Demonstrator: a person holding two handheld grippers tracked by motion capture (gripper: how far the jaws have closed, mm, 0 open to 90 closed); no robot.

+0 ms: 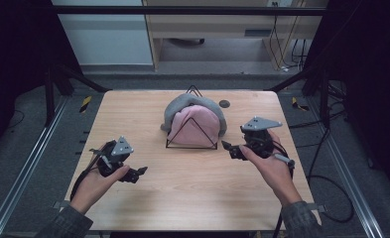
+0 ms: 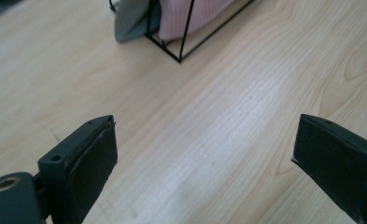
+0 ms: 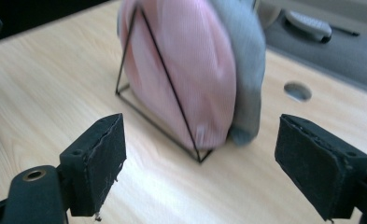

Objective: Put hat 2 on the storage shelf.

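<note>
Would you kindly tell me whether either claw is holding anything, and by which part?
Nothing is held: the left claw and the right claw are both open over the bare table.

a pink cloth (image 1: 196, 126) and grey cloth (image 1: 182, 106) sit draped over a black wire rack (image 1: 191, 144) mid-table.

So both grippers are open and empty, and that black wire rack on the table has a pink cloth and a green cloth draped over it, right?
Nearly. The second cloth is grey, not green; the high view shows it lying behind the pink cloth on the black wire rack. The rest holds: the left gripper and the right gripper are both open and empty.
</note>
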